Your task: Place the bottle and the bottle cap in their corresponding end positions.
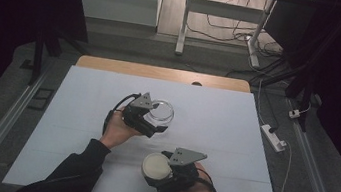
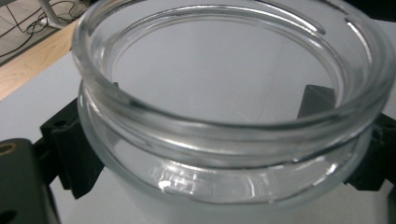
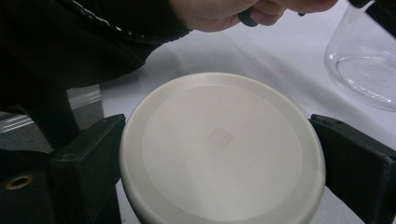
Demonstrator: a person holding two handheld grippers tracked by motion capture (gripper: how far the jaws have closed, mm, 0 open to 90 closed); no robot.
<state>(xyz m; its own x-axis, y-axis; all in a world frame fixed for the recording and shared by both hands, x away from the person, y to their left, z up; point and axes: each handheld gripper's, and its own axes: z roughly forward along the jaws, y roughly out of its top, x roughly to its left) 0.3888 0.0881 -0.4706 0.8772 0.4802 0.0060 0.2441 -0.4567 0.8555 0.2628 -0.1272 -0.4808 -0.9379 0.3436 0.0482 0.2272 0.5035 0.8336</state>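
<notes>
While the glass jar (image 1: 161,111) sits near the middle of the white table cover (image 1: 216,117), the left gripper (image 1: 152,123) has it clamped, jaws closed on the wall just under the thick rim, one at nine o'clock and one at three in the left gripper view. That grip leaves the mouth of the jar (image 2: 233,93) wide open and facing up, and it looks empty. Down at five o'clock from the jar, well apart from it, the right gripper (image 1: 160,171) carries the cream lid (image 1: 156,166): its jaws pinch the lid (image 3: 222,149) by the edge on opposite sides, flat face up. Holding it by the rim keeps the underside free to drop onto the jar. Whether the lid rests on the cover or hangs just above it, I can't quite tell from here. My read: the lid must travel toward eleven o'clock and line up over the mouth.
</notes>
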